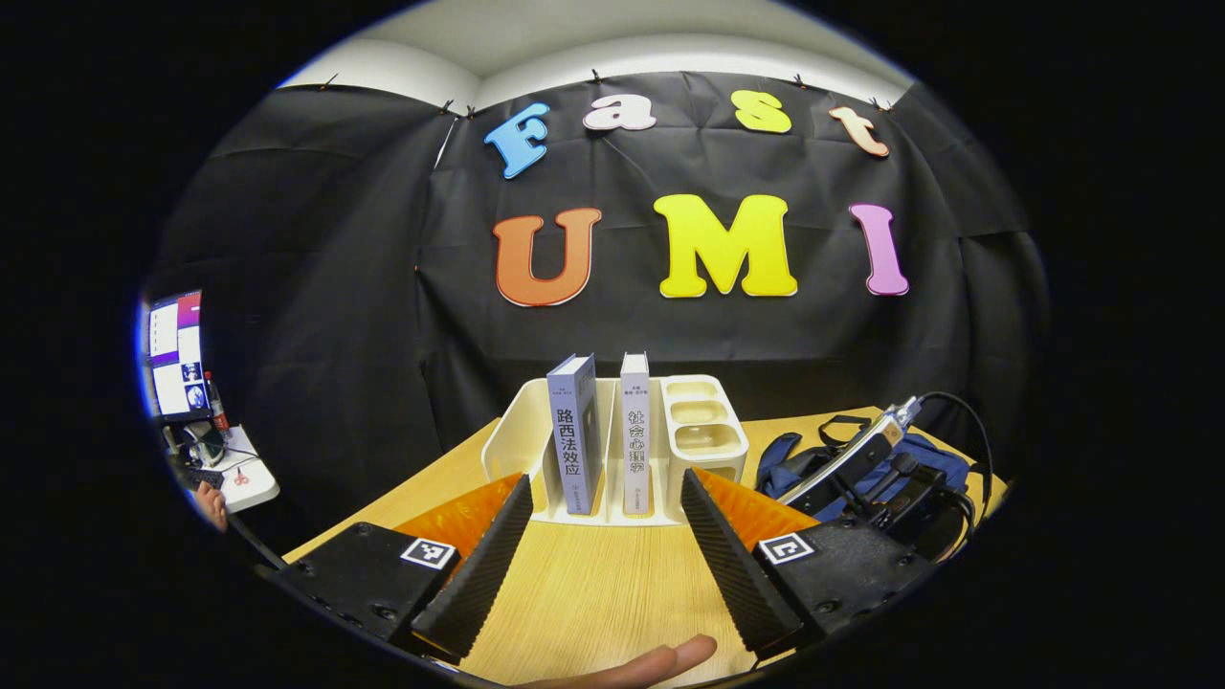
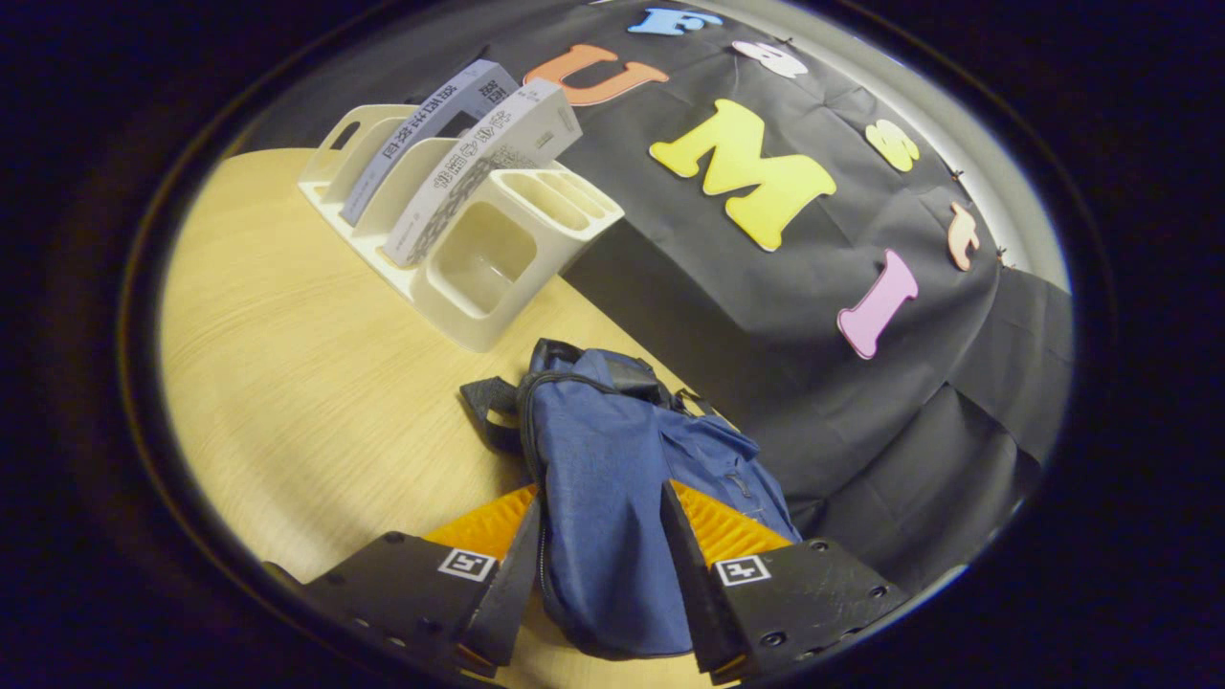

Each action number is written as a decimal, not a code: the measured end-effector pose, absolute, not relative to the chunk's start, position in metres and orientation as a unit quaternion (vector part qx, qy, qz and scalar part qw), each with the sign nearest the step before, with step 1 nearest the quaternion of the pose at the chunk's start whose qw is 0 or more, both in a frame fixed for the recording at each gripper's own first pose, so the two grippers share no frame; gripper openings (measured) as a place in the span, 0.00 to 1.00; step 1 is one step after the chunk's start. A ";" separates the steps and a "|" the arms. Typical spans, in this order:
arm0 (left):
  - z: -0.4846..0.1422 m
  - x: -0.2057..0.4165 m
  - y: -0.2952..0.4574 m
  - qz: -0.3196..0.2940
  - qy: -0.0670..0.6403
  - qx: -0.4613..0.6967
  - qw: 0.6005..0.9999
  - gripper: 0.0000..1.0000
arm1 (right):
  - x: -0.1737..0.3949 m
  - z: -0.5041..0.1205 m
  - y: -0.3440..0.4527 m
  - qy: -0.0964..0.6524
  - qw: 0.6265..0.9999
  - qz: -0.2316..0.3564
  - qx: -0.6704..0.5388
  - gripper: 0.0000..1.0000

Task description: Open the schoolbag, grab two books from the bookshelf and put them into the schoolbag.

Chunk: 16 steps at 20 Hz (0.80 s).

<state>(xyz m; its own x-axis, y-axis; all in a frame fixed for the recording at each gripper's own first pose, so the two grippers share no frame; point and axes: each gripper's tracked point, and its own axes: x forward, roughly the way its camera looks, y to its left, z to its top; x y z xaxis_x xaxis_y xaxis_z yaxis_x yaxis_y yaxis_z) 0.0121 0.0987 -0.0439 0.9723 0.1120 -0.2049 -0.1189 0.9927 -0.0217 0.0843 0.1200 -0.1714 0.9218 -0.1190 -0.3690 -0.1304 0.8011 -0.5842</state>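
Schoolbag (image 2: 603, 498) between right gripper's (image 2: 598, 565) jaws

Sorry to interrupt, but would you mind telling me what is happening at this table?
A person holds a gripper in each hand. The right gripper is down at the blue schoolbag, its fingers open on either side of the fabric. The left gripper is open, facing two books upright in the white bookshelf. Nothing is packed yet.
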 end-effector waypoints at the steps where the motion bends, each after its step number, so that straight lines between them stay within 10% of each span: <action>1: -0.044 0.011 0.100 0.059 0.103 -0.019 0.993 0.99 | 0.086 -0.162 0.118 0.184 0.929 -0.003 -0.321 0.74; 11: -0.048 0.014 0.100 0.064 0.109 -0.018 0.992 0.99 | 0.109 -0.166 0.100 0.221 0.937 0.016 -0.271 0.14; 16: -0.048 0.017 0.093 0.060 0.107 -0.009 0.992 0.99 | 0.116 -0.137 0.081 0.210 0.944 0.015 -0.254 0.07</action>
<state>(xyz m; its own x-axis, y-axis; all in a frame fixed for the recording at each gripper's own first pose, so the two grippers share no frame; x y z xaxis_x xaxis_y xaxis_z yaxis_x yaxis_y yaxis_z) 0.0173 0.0928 -0.0485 0.9701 0.1162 -0.2133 -0.1202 0.9927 -0.0059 0.1161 0.0814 -0.1368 0.9116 -0.0785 -0.4035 -0.1342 0.8709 -0.4728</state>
